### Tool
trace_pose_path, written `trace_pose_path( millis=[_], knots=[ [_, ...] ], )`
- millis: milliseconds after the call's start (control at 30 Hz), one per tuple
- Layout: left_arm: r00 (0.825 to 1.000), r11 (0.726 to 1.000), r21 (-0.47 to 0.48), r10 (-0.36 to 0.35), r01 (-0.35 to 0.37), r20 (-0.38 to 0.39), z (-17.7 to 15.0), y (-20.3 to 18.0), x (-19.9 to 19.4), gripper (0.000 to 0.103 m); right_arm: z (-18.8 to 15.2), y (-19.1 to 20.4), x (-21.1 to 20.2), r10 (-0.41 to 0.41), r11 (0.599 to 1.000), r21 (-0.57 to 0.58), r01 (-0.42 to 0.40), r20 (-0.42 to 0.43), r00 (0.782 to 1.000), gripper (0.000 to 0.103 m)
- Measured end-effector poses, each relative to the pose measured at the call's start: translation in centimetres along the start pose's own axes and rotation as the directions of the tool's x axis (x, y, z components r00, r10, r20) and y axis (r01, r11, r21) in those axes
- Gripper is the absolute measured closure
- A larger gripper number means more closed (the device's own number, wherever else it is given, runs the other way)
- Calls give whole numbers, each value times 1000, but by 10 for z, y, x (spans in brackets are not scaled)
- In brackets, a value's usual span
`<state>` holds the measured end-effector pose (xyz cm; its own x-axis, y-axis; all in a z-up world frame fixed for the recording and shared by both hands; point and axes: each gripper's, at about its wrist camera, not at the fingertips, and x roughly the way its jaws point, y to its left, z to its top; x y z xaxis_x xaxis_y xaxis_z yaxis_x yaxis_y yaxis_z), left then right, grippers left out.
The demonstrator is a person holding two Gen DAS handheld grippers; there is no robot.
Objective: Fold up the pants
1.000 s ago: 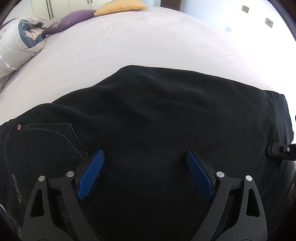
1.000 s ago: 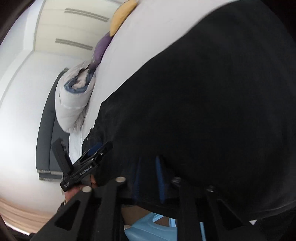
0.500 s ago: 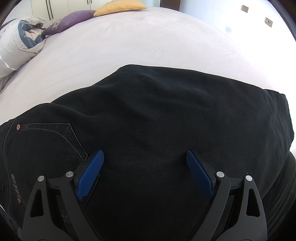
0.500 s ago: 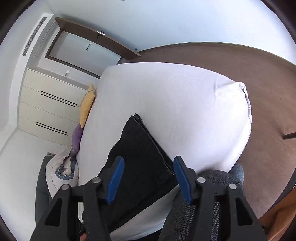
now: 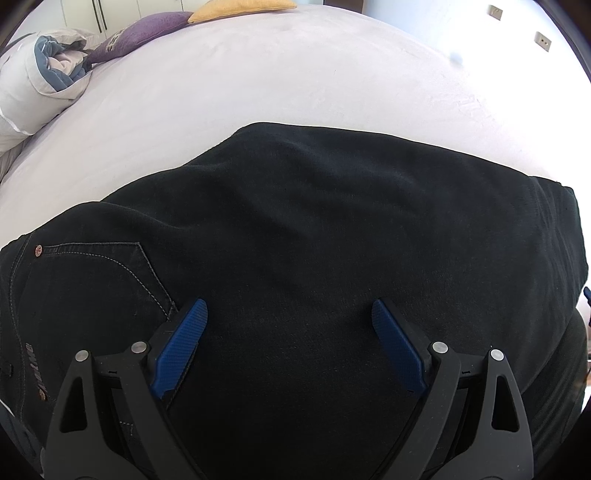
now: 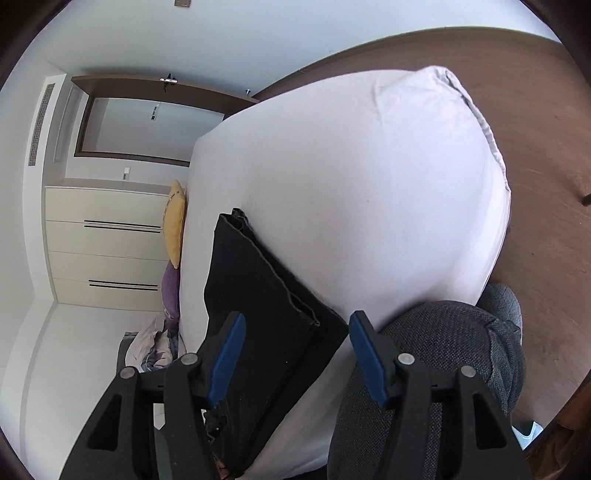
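Pants: my black pants lie flat on the white bed, near the edge close to me. They look folded over, and in the right wrist view I can see two layers at the hem end.
Pocket: a back pocket with light stitching and a small copper rivet shows on the left side of the pants.
Left gripper: my left gripper points down at the pants. Its blue pads stand wide apart. They pinch nothing; the cloth is just under them.
Right gripper: my right gripper is off the end of the pants, away from the cloth. Its jaws are opening, and nothing is between them. I see the hem end of the pants past the blue pads.
Bed: the sheet is smooth and white. One corner sticks out over a brown floor.
Pillows: a yellow pillow and a purple pillow lie at the far end of the bed, side by side.
Bedding: a bunched white and blue blanket sits at the far left corner.
Leg: my leg in grey cloth is just beside the bed edge.
Wall: cream drawers stand beyond the pillows.
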<state>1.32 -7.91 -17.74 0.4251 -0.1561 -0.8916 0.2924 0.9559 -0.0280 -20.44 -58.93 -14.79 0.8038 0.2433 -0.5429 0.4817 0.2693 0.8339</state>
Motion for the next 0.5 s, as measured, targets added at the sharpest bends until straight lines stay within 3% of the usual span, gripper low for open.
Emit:
trace_pose_path(
  millis=[100,200,367,500],
  knots=[
    [1000,1000,1,4,-4,-7,2,-2,-1,12,3,-11,22,6,1000,28,-5,-43,999,40],
    [1000,1000,5,5,-4,-13,4,-7,12,12,2,-13,25,33,999,36,-32,-29,999,39],
    [1000,1000,3,3,-3,-16,6,-7,17,11,1,-8,25,175,984,51,-172,-58,983,44],
    [1000,1000,-1,2,-2,-18,7,-9,16,11,-1,-3,32,289,955,85,-284,-43,956,44]
  ],
)
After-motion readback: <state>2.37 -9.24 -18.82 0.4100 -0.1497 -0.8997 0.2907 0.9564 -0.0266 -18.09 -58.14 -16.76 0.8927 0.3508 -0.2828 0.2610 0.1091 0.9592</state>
